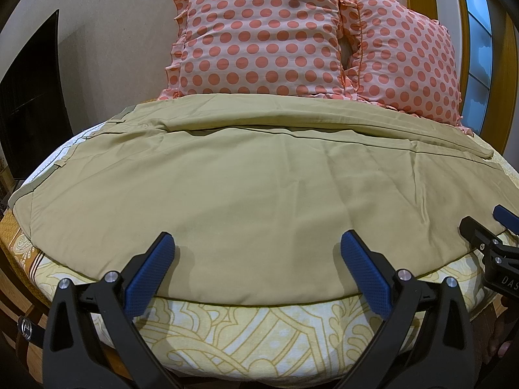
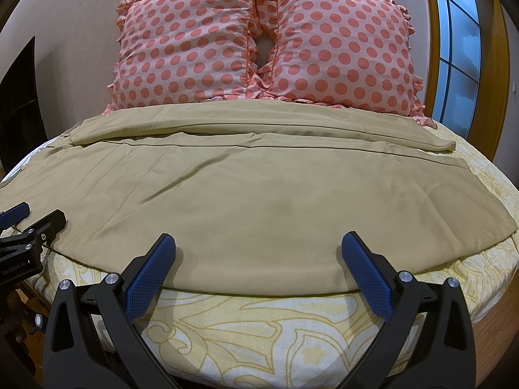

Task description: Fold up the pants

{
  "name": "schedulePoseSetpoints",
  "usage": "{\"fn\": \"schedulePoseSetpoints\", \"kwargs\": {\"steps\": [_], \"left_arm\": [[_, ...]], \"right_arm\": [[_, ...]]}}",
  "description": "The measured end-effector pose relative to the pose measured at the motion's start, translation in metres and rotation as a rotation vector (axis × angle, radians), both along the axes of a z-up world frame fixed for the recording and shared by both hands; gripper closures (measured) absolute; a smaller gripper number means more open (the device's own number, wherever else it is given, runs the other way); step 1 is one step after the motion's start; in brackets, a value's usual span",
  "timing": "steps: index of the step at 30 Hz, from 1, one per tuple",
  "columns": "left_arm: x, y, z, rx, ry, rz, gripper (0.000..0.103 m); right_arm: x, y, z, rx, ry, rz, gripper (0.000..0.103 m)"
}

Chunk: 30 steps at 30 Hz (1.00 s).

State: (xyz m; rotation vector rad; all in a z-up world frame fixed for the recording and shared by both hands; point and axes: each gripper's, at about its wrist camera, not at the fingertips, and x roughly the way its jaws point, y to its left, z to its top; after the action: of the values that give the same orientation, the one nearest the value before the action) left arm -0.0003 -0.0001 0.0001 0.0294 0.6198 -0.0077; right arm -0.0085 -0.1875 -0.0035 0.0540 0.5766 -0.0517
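Holding both my left gripper [image 1: 256,253] and right gripper [image 2: 258,253] wide open at the bed's [image 1: 259,334] near edge, I see the pants' [image 1: 259,194] waistband [image 1: 48,175] only from the left camera.
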Motion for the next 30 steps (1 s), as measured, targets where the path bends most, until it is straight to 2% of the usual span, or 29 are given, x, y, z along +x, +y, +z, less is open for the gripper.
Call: {"fn": "schedulePoseSetpoints", "kwargs": {"steps": [30], "left_arm": [[0.0003,-0.0001,0.0001,0.001,-0.002,-0.001,0.002]], "right_arm": [[-0.0025,-0.0018,-0.0046,0.002,-0.010,0.002,0.001]]}}
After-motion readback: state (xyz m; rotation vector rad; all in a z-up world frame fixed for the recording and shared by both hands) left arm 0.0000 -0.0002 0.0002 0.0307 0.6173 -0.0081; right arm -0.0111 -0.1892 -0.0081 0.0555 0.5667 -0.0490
